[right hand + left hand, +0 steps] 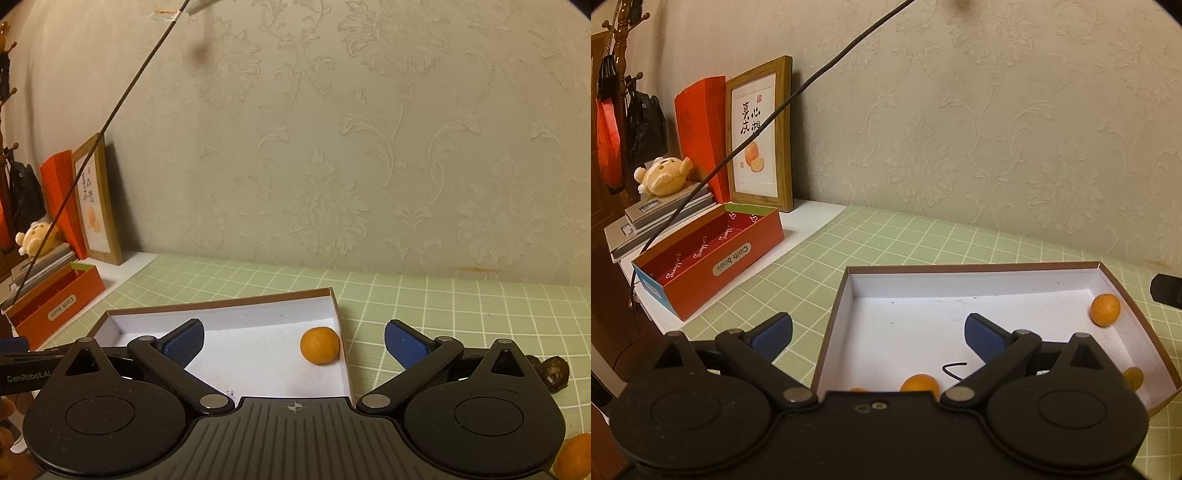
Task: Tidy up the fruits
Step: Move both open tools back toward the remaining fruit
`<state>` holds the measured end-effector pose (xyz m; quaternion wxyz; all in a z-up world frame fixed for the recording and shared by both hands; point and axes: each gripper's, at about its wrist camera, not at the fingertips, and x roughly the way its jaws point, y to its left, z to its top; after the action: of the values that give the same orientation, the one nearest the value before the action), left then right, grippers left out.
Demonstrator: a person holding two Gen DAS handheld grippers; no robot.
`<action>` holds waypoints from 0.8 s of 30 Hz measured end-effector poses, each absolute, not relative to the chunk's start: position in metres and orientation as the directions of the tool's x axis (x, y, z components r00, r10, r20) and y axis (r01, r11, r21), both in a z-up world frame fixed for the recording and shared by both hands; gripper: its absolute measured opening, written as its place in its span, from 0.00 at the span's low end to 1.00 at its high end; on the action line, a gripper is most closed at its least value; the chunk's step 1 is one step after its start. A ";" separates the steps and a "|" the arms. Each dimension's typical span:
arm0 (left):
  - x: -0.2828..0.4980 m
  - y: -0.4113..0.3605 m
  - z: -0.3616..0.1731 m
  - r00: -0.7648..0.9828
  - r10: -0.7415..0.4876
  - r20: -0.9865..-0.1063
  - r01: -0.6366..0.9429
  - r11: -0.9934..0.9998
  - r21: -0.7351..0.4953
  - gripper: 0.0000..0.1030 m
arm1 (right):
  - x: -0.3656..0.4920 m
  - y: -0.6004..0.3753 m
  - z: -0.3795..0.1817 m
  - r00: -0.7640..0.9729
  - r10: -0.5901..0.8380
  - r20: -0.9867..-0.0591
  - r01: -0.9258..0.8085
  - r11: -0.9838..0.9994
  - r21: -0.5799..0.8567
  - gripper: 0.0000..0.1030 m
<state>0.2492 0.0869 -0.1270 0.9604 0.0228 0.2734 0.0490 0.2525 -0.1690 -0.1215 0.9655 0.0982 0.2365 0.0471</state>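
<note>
A shallow cardboard box [960,268] with a white inside and brown rim lies on the green checked mat. Small oranges sit in it: one [1105,309] by the right wall, one [919,384] at the near edge and another [1134,377] in the near right corner. My left gripper [877,330] hangs over the box's left rim, open, with nothing between its blue pads. In the right wrist view my right gripper [295,338] is open over the box's [221,302] right end, and an orange [319,345] rests on the floor between the fingers, untouched.
On the mat right of the box lie a dark round fruit [550,373] and another orange [576,458]. At the left stand a red open box [738,254], a framed picture [761,136], a plush toy [663,177] on books, and a slanting black cable [812,81]. The wall runs close behind.
</note>
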 end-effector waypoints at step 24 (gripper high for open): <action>0.224 0.045 -0.111 0.885 0.050 -0.463 -0.001 0.994 0.106 0.91 | 0.215 -0.212 -0.104 0.916 0.090 -0.390 0.004 0.973 0.233 1.00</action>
<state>0.2240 0.0448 -0.1110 0.9694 0.0513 0.2395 0.0130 0.2151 -0.2117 -0.1042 0.9721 0.1151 0.2034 0.0221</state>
